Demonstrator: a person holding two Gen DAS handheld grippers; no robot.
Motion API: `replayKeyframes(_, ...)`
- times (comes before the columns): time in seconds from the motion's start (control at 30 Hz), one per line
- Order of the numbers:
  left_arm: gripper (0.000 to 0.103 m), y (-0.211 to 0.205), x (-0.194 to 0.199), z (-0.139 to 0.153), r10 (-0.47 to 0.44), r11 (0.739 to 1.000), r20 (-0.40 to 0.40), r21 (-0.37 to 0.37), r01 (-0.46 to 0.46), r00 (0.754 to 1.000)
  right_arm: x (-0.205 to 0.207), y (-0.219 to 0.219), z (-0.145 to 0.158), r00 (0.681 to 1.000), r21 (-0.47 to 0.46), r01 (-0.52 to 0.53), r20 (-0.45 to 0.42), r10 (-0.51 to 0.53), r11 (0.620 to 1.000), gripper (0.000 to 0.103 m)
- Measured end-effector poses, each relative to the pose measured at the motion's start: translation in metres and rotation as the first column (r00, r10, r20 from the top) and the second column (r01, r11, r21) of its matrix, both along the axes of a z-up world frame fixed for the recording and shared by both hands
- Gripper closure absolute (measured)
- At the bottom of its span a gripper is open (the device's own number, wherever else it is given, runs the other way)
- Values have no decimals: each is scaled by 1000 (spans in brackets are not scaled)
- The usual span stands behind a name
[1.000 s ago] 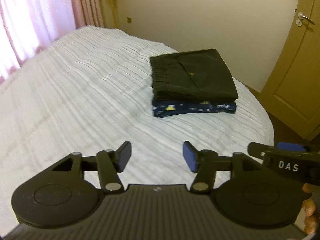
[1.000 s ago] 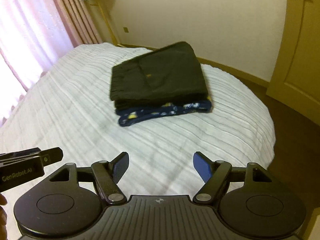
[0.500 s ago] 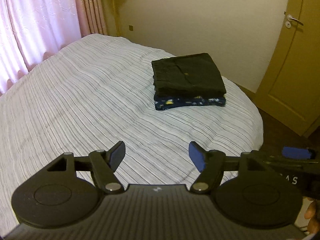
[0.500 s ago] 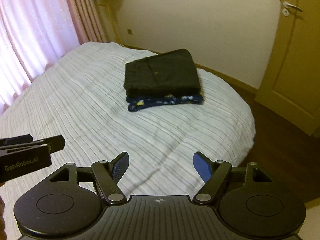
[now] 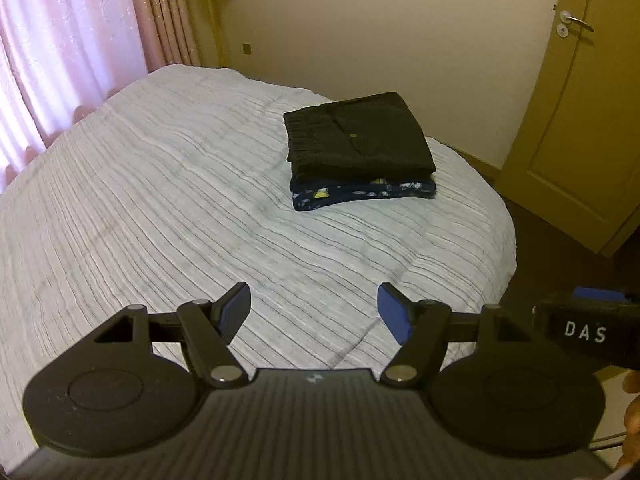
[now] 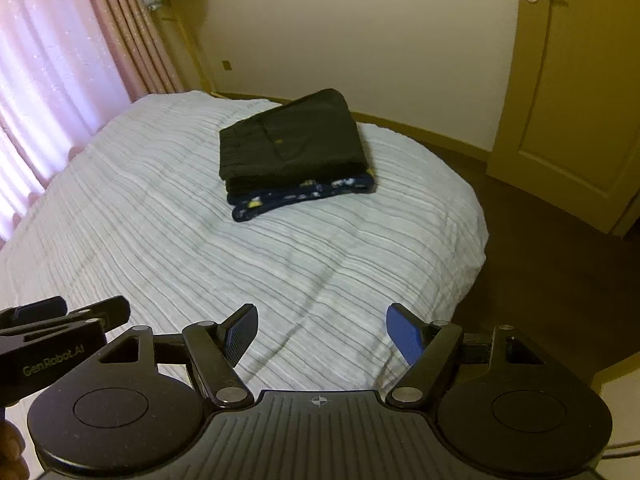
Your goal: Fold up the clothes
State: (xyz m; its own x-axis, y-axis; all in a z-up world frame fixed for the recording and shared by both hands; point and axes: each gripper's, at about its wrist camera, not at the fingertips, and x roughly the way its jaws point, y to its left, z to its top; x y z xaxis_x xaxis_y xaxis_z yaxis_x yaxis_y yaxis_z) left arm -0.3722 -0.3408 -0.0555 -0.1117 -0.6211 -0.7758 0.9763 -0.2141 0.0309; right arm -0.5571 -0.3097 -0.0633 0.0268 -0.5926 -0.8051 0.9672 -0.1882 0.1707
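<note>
A dark folded garment is seen stacked on a patterned navy garment at the upper centre of the bed, while the left gripper and right gripper are held wide open and empty, so the stack could be pushed crooked if it is touched carelessly.

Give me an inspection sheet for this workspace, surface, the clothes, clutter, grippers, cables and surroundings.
Surface: bed under a white striped cover, lightly rumpled.
Job's things: folded dark garment stacked on a folded navy patterned garment, toward the far right of the bed.
Clutter: nothing seen.
Grippers: left gripper and right gripper both open, empty, above the near edge.
Cables: a thin cable beside the right gripper.
Surroundings: pink curtains, closed door, cream wall.
</note>
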Motion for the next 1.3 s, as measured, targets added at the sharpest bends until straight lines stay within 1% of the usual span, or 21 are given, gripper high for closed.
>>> replayKeyframes(0.1, 36, -3, -5, 1, 3, 1000, -5, -4, -3, 1000, -5, -6, -2, 1000, 9, 9, -3, -9, 1000, 29)
replayKeyframes(0.3, 36, -15, -10, 4, 39, 999, -19, 6, -39, 999, -17, -21, 1, 999, 9, -42, 12, 42, 999, 29)
replayKeyframes(0.5, 36, -27, -17, 1, 80, 996, -28, 37, -79, 996, -23, -35, -1, 996, 34, -87, -32, 88, 996, 29)
replayKeyframes(0.83, 36, -50, -37, -15, 95, 990, -40, 105, -90, 995, -39, -66, -15, 992, 98, -118, -37, 122, 988, 29)
replayKeyframes(1.07, 36, -71, -51, -28, 97, 987, -33, 135, -91, 995, -51, -90, -26, 990, 130, -135, -31, 140, 982, 29)
replayKeyframes(1.3, 36, -88, -54, -36, 116, 982, -22, 151, -111, 993, -57, -113, -34, 987, 153, -154, -21, 159, 976, 29)
